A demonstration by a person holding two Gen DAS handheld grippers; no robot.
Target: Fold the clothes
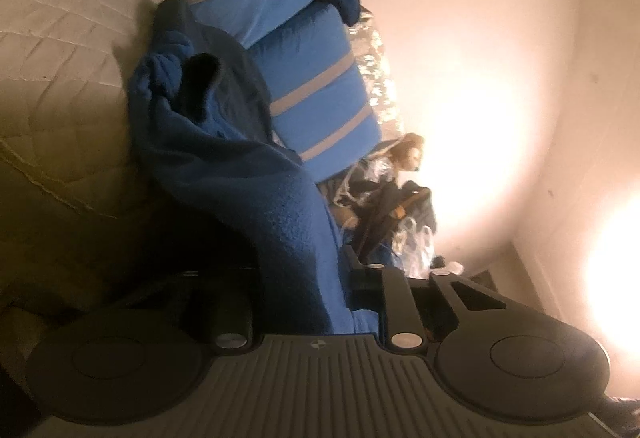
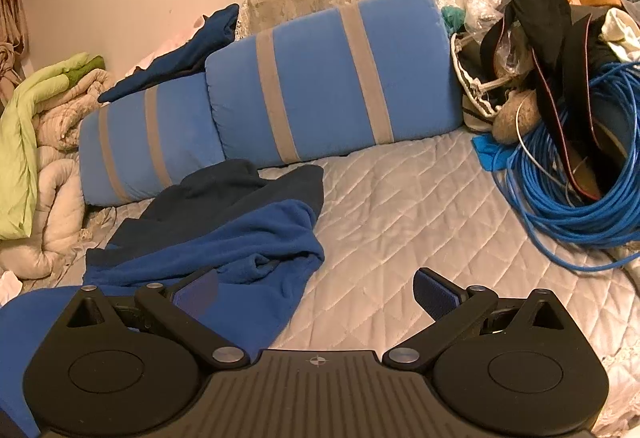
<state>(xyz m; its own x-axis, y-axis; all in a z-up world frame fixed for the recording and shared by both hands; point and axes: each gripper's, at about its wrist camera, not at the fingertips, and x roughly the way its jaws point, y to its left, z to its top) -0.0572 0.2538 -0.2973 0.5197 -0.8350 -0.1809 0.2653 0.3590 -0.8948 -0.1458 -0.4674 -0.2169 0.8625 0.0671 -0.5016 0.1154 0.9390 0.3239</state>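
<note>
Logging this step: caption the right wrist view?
Open right claw over the quilt, beside a crumpled blue fleece awaiting folding.

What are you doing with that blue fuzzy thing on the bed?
A person is folding clothes with a gripper in each hand. The left gripper is shut on the blue fleece and lifts one end of it; the rest lies crumpled on the bed in front of the striped pillows. The right gripper is open and holds nothing. The fleece is not folded yet.
</note>
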